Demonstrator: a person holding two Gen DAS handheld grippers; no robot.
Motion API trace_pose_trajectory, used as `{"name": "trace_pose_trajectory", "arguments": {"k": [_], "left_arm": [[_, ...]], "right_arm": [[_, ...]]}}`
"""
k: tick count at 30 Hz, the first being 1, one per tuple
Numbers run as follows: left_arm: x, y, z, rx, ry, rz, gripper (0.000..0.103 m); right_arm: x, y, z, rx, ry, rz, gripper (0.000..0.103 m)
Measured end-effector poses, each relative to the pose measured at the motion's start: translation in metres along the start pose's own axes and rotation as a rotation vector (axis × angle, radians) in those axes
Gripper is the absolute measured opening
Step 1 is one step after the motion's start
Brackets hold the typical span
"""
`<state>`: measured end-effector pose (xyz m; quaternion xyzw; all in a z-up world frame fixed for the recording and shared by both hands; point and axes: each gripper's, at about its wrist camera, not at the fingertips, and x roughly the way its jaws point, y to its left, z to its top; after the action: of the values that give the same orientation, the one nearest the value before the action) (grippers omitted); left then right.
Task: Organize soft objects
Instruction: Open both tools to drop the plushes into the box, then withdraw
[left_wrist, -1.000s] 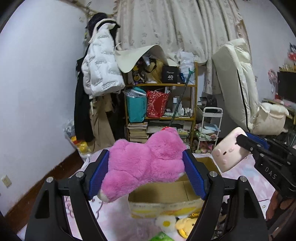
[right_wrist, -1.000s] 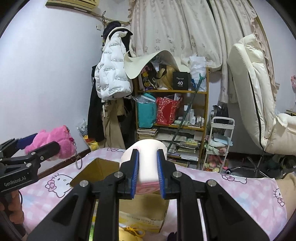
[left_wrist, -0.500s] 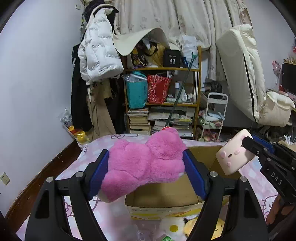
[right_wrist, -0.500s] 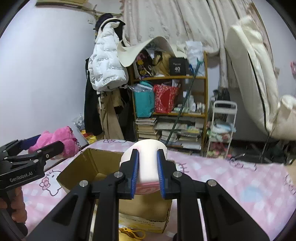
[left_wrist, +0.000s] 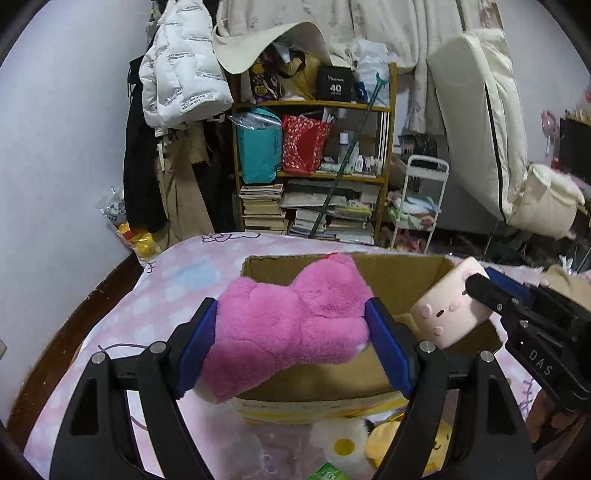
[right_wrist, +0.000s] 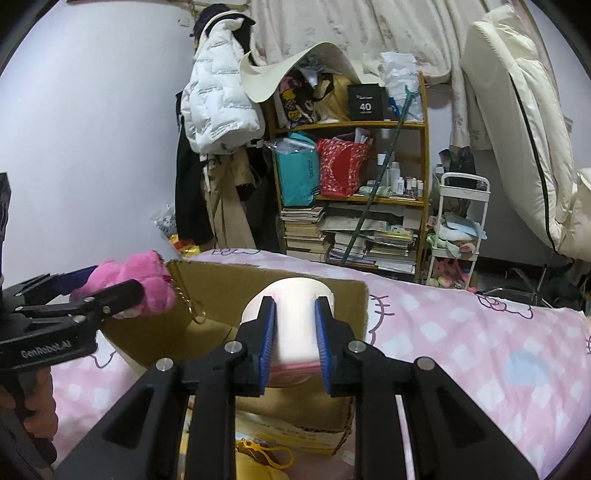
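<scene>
Two sets of tongs hold toys over the cardboard box (left_wrist: 402, 280): left tongs (left_wrist: 291, 336) clamped on the pink plush (left_wrist: 291, 317), right tongs (right_wrist: 293, 328) squeezing the pale pig cushion (right_wrist: 295, 314). Best lower each past the rim before releasing, keeping apart. Bed (right_wrist: 480, 339) lies open rightward.

Both views are taken close along the fingers, faced toward the far bookshelf (left_wrist: 314, 166); the cardboard box (right_wrist: 229, 295) is shared.
</scene>
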<state>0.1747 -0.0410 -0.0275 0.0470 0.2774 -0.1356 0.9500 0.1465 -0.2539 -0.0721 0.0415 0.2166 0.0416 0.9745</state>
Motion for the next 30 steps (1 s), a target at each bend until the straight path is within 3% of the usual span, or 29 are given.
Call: {"name": "trace_pose_trajectory", "arguments": {"k": [11, 14, 17, 20, 23, 27, 30], "left_arm": [[0.001, -0.007, -0.008, 0.037, 0.056, 0.005, 0.081], [-0.002, -0.007, -0.008, 0.034, 0.065, 0.017, 0.081], [-0.014, -0.007, -0.007, 0.025, 0.054, 0.012, 0.084], [-0.027, -0.007, -0.007, 0.026, 0.043, 0.012, 0.091], [-0.036, -0.008, -0.008, 0.034, 0.047, 0.022, 0.091], [-0.051, -0.009, -0.011, 0.042, 0.024, 0.064, 0.1], [-0.059, -0.006, -0.012, 0.037, 0.032, 0.074, 0.1]], "right_arm": [[0.005, 0.004, -0.002, 0.009, 0.059, 0.028, 0.03], [0.001, 0.004, -0.001, -0.007, 0.058, 0.02, 0.049], [-0.008, 0.004, 0.001, 0.002, 0.057, 0.028, 0.051], [-0.02, 0.004, 0.004, -0.007, 0.036, 0.022, 0.066], [-0.03, 0.004, 0.006, -0.007, 0.029, 0.022, 0.07], [-0.039, 0.006, 0.004, -0.005, 0.058, 0.03, 0.09], [-0.046, 0.009, 0.0, -0.002, 0.079, 0.039, 0.091]]}}
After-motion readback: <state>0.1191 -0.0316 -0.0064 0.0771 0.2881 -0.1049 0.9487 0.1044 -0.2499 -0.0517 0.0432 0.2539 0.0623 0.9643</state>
